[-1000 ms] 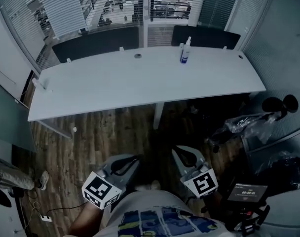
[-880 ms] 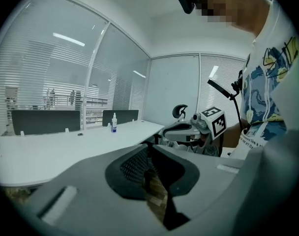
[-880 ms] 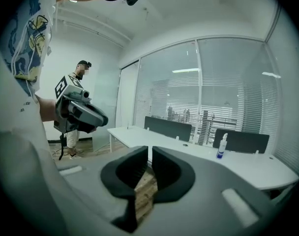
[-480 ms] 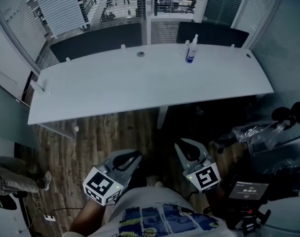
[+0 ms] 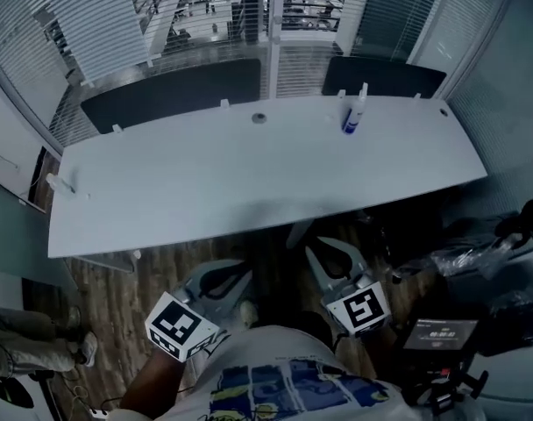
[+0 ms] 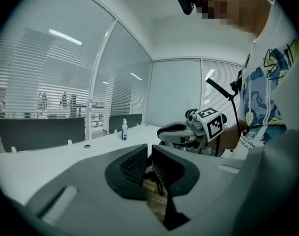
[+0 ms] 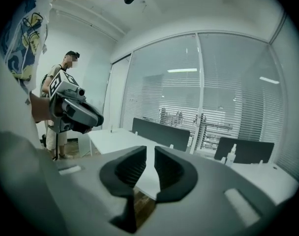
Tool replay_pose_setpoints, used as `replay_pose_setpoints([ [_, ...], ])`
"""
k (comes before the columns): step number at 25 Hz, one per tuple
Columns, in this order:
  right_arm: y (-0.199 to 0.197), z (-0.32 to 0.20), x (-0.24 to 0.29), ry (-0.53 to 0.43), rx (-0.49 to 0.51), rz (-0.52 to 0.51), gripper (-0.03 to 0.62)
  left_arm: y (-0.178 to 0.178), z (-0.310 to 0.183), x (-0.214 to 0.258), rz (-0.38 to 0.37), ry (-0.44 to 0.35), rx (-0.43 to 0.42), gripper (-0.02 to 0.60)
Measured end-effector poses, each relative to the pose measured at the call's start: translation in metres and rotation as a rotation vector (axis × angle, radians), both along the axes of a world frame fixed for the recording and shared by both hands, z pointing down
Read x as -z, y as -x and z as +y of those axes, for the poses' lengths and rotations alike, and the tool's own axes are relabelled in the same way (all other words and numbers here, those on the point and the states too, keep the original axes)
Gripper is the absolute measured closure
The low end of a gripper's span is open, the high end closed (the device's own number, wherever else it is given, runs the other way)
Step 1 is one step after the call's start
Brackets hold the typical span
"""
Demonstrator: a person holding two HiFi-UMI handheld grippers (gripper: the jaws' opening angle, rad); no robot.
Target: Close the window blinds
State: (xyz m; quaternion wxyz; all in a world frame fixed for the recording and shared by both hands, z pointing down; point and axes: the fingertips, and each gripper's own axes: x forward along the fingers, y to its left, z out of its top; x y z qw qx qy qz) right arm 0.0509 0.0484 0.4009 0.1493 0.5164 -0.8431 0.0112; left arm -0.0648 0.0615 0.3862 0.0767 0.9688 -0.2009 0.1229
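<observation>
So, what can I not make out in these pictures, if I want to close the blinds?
- Cord or wand of the blinds: too small to find in any view.
- Tops of the blinds: cut off by the head view's upper edge.
- Label on the spray bottle: too small, every view.
- The floor under the desk: hidden by its top, head view.

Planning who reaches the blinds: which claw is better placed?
Right, marginally: right claw, empty, jaws just opening, sits nearer the desk edge than left claw; open blinds lie beyond the desk; no wand visible.
</observation>
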Motion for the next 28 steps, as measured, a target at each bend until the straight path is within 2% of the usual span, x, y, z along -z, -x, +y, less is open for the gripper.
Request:
replay_pose_setpoints([
  [4, 0.023, -0.026, 0.001, -0.021, 0.022, 0.002, 0.556, 0.019, -0.021, 0.001, 0.015, 0.024, 0.021, 0.552],
  [9, 0.028, -0.072, 0.007, -0.025, 0.029, 0.01, 0.556, 0.034, -0.05, 0.002, 0.036, 0.019, 0.057, 0.552],
  [16, 0.003, -0.165, 0.01, -0.054, 0.028, 0.052, 0.556, 0.039, -0.101, -0.003, 0.033, 0.013, 0.135, 0.552],
  [28, -0.06, -0.338, 0.02, -0.083, 0.066, 0.067, 0.556, 0.007, -0.194, 0.008, 0.035, 0.018, 0.304, 0.552],
])
